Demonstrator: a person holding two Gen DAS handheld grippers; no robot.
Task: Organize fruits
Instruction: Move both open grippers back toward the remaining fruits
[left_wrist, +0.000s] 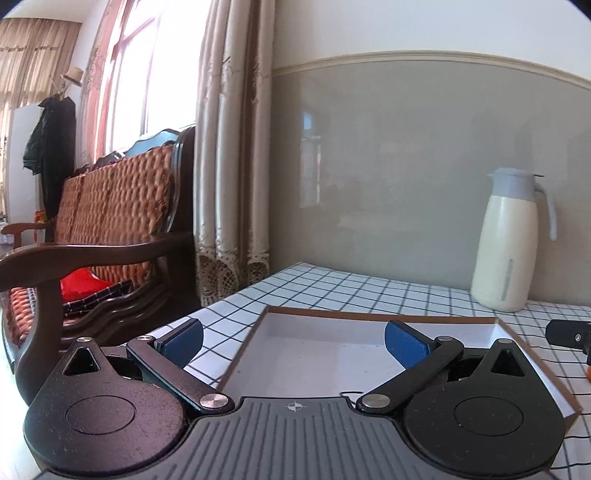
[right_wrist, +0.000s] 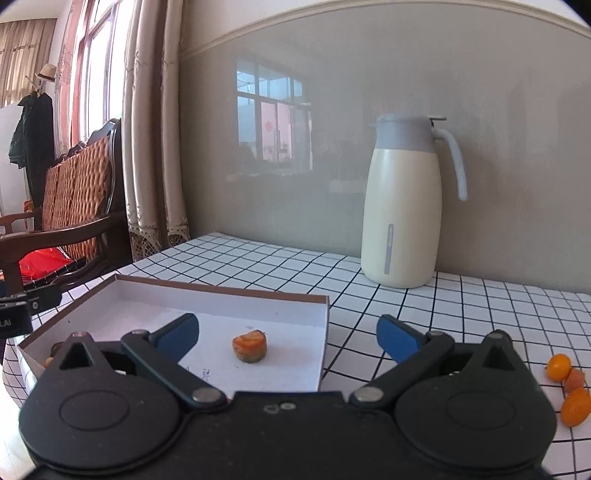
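A shallow box with a white inside and brown rim lies on the checked tablecloth, in the left wrist view and the right wrist view. One orange fruit piece lies inside it. Three small orange fruits lie on the cloth at the right. My left gripper is open and empty over the box's near left part. My right gripper is open and empty, spanning the box's right wall, with the fruit piece between its fingers' lines.
A cream thermos jug with a grey lid stands at the back by the grey wall. A wooden bench with a woven cushion and curtains are left of the table. Small brown things sit at the box's near left corner.
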